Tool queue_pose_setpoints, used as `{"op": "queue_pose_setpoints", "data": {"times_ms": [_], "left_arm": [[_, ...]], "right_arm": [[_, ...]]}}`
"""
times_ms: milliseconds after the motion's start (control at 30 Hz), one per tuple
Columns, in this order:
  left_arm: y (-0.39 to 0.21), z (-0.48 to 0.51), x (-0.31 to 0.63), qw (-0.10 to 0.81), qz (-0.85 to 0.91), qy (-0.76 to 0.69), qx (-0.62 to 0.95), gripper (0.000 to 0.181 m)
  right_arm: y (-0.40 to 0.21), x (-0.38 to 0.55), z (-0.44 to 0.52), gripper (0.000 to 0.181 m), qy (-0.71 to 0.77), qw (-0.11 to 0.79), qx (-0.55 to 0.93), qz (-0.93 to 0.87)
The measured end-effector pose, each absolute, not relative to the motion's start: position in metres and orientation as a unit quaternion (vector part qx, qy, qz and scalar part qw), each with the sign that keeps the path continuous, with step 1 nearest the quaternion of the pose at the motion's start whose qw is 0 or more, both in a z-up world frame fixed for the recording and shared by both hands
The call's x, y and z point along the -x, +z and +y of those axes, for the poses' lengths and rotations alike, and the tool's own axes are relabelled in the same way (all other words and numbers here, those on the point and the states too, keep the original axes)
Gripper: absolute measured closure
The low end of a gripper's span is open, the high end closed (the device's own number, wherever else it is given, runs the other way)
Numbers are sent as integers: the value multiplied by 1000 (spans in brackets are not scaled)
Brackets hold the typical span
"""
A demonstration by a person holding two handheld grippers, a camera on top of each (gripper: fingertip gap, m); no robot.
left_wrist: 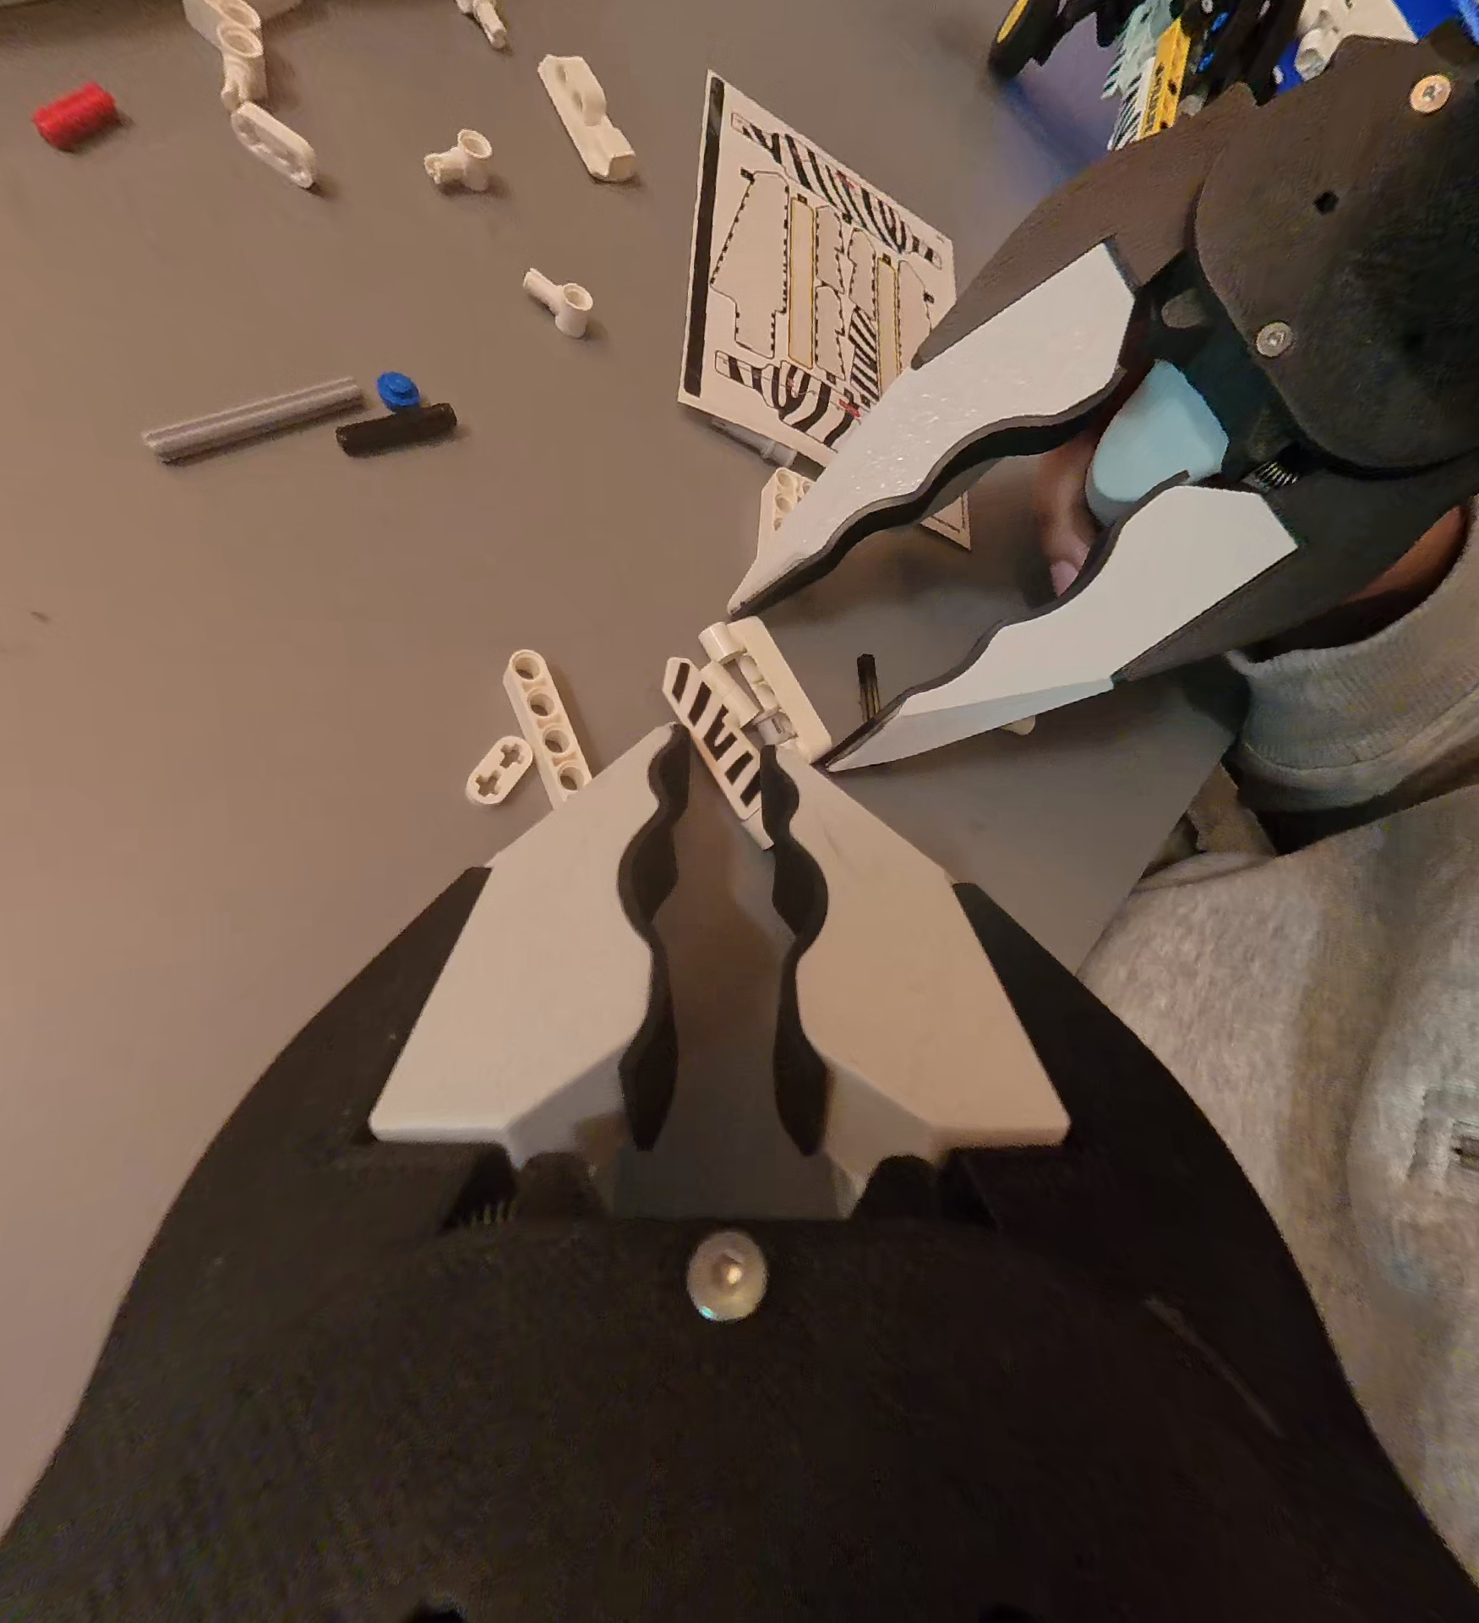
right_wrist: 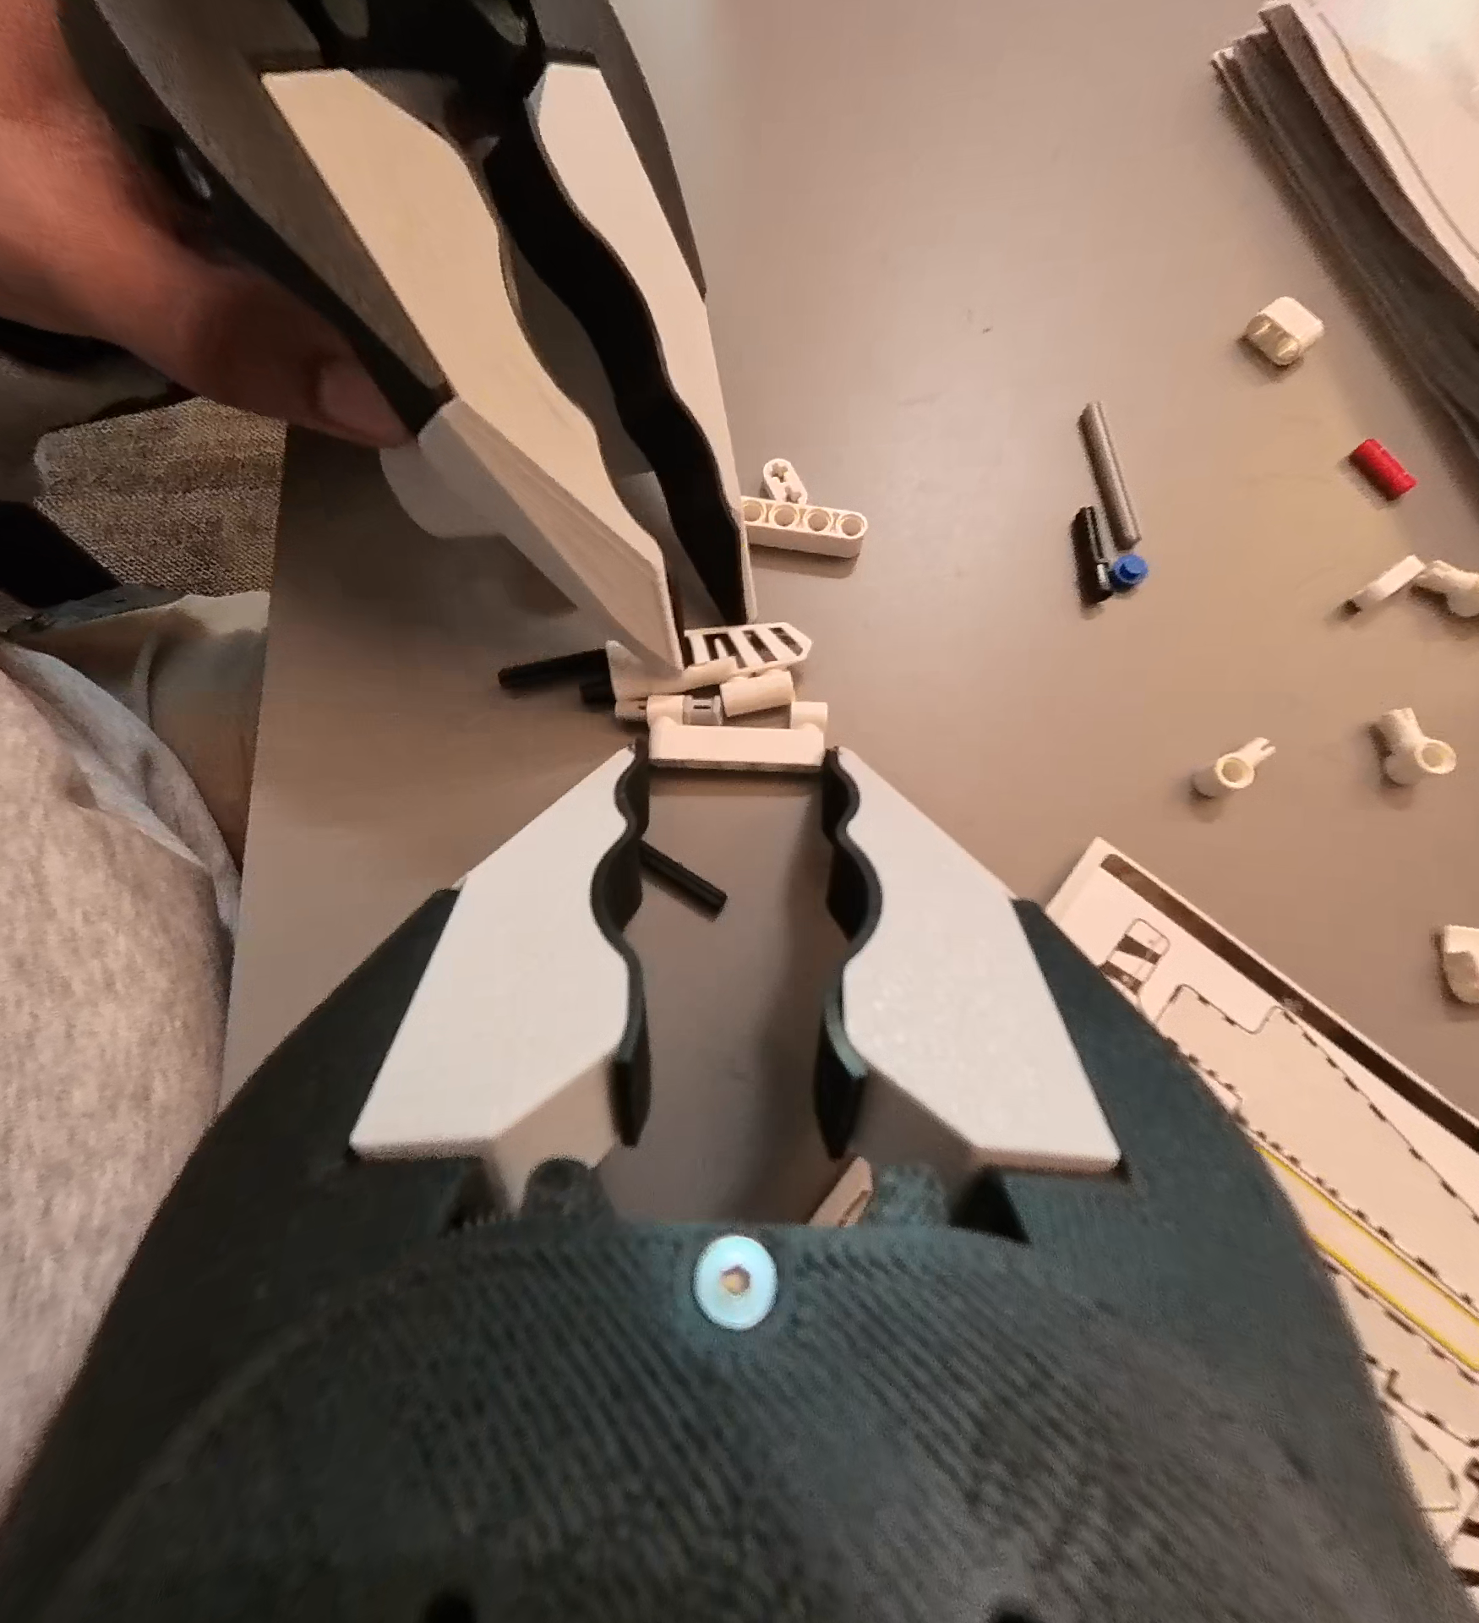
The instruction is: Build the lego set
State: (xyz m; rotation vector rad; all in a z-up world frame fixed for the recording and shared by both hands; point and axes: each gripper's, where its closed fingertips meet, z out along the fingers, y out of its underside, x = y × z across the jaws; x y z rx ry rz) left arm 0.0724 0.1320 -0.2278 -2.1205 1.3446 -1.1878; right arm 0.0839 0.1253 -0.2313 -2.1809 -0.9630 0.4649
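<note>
The left gripper (left_wrist: 723, 746) is pinching the zebra-striped panel (left_wrist: 718, 733) of a small white assembly (right_wrist: 732, 698), and the right gripper (right_wrist: 736, 760) is closing on the plain white panel (right_wrist: 736, 742) at the other end. The two panels are joining at a grey hinge pin (right_wrist: 701, 710), and the assembly is sitting low over the grey table (left_wrist: 279, 571), whether touching it or not cannot be told.

The main risk, as a judgement, is at the hinge: both tips are gripping only the outer edges, so a small twist of either hand could be popping the pin out or letting a panel slip free. The striped panel is thin and its sticker face is smooth, so it could be sliding between the tips.

The table edge is running close at 4 o'clock of the assembly in the left wrist view, with the person's grey sleeve (left_wrist: 1333, 1010) just past it; a dropped part could be rolling off there. A loose black pin (right_wrist: 683, 878) is lying under the right gripper, and a white beam (left_wrist: 547, 724) is lying at 9 o'clock. Open room is lying toward 10 o'clock, before the sticker sheet (left_wrist: 806, 263).
</note>
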Motion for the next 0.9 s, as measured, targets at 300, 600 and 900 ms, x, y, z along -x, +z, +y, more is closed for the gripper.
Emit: {"op": "queue_pose_setpoints", "data": {"times_ms": [300, 600, 900], "left_arm": [[-227, 130, -73, 162, 484, -434, 743, 168], [-228, 126, -75, 150, 532, -428, 715, 167], [-227, 124, -75, 146, 552, -432, 699, 174]], "right_arm": [[-232, -86, 124, 143, 175, 339, 835, -396], [-232, -89, 119, 143, 179, 344, 825, -411], [-232, -91, 117, 143, 176, 351, 817, -423]]}}
